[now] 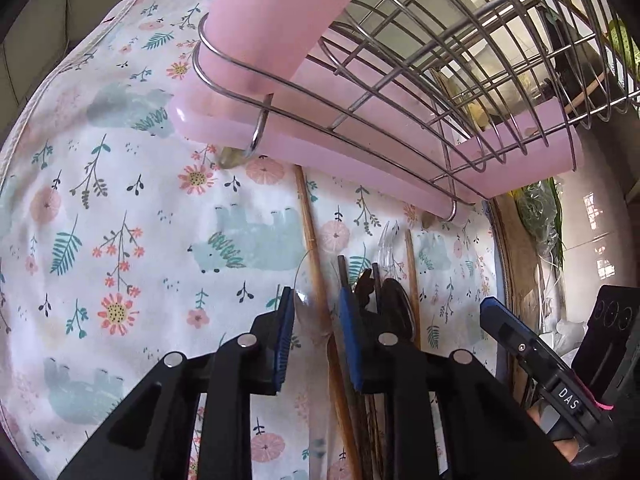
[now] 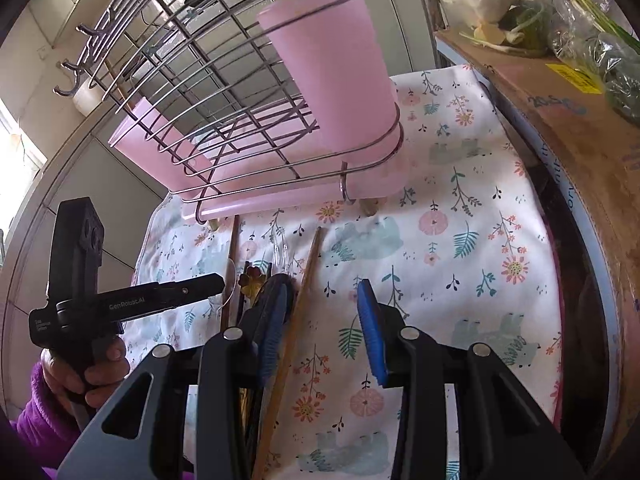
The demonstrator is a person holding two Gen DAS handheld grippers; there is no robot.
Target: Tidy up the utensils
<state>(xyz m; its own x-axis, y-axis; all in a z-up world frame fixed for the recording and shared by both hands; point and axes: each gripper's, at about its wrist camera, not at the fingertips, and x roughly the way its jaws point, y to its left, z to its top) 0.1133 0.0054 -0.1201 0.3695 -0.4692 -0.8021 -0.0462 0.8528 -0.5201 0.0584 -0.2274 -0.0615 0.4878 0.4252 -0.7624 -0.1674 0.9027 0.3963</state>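
Observation:
Several utensils lie side by side on a floral cloth (image 1: 120, 220): a clear plastic spoon (image 1: 306, 300), wooden chopsticks (image 1: 310, 236), a dark metal spoon (image 1: 396, 304) and a clear plastic fork (image 1: 386, 246). My left gripper (image 1: 316, 336) is open, its jaws on either side of the clear spoon and one chopstick, low over the cloth. My right gripper (image 2: 326, 328) is open just above the cloth, with a wooden chopstick (image 2: 298, 312) between its jaws near the left pad. A pink utensil cup (image 2: 340, 76) sits in a wire dish rack (image 2: 208, 92) beyond the utensils.
The rack stands on a pink drip tray (image 1: 352, 160) at the far side of the cloth. A cardboard box (image 2: 572, 128) with bagged greens (image 2: 592, 36) lies along the right edge. The left gripper's body (image 2: 132, 304) and the hand holding it show left in the right wrist view.

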